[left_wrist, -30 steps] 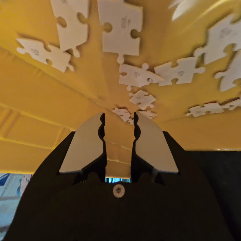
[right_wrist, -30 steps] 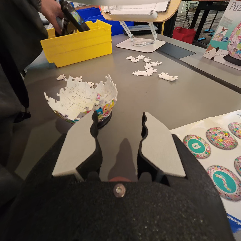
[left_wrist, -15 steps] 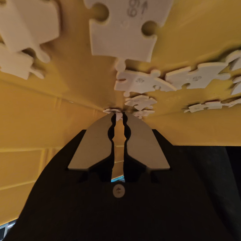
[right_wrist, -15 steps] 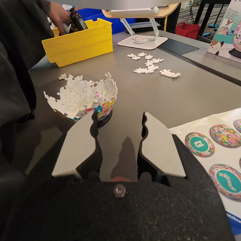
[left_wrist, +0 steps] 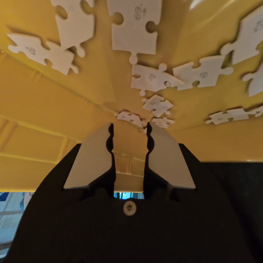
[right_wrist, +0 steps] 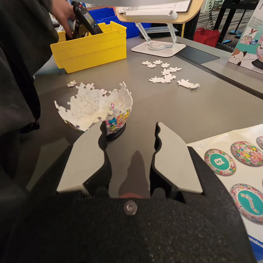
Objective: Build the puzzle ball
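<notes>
The left gripper [left_wrist: 129, 125] is inside the yellow bin [left_wrist: 42, 128], its jaws parted with nothing between them, tips just short of a small white puzzle piece [left_wrist: 128, 117] on the bin floor; more loose white pieces [left_wrist: 136, 28] lie scattered face down across that floor, some touching or overlapping; in the right wrist view the same bin [right_wrist: 91, 52] stands at the far left of the grey tabletop [right_wrist: 185, 111], with a person's hand [right_wrist: 62, 15] holding the left gripper's body down into it; the right gripper [right_wrist: 129, 125] hangs above the tabletop, released and empty; the half-built puzzle ball [right_wrist: 96, 108], an open bowl with a jagged rim, white inside and colourful outside, sits on a dark round stand [right_wrist: 118, 134] just left of the right gripper's tips; a cluster of spare pieces [right_wrist: 166, 72] lies farther back to the right, well apart from the ball; a printed sheet [right_wrist: 213, 145] lies at the near right edge.
</notes>
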Action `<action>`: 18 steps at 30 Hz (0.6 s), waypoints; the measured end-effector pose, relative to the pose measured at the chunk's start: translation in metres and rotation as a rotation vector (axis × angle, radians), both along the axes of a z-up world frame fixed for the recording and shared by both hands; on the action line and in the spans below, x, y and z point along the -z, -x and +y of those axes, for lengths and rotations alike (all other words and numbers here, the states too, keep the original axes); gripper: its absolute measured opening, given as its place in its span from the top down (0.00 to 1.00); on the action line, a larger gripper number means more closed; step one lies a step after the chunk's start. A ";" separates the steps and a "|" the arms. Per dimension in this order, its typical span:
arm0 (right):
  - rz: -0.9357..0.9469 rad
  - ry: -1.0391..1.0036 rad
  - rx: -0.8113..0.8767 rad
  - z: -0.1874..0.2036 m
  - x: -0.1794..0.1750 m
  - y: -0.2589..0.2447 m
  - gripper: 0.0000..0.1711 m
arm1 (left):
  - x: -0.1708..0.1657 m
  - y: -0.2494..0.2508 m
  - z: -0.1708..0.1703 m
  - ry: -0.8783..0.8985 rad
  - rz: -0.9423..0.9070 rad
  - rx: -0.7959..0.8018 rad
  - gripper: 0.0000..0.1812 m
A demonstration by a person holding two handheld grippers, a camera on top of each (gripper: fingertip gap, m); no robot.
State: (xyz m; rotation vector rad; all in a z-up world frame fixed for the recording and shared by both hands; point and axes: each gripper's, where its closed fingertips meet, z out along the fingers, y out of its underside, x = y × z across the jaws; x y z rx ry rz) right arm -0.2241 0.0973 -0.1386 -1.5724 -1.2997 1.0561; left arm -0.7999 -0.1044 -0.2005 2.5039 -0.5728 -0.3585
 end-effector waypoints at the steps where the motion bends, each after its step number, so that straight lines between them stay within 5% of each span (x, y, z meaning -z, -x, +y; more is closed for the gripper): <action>1: -0.001 0.001 0.000 0.000 0.000 0.000 0.62 | 0.001 0.002 0.000 0.005 0.004 -0.002 0.73; 7: -0.003 0.008 0.001 0.001 0.002 -0.001 0.62 | 0.013 -0.004 -0.010 0.102 -0.034 -0.008 0.68; 12: -0.014 0.010 -0.005 0.000 0.005 0.000 0.62 | 0.013 -0.006 -0.027 0.197 -0.051 -0.122 0.78; 18: -0.013 0.014 -0.007 0.000 0.005 0.000 0.62 | 0.013 -0.008 -0.027 0.166 -0.044 -0.059 0.83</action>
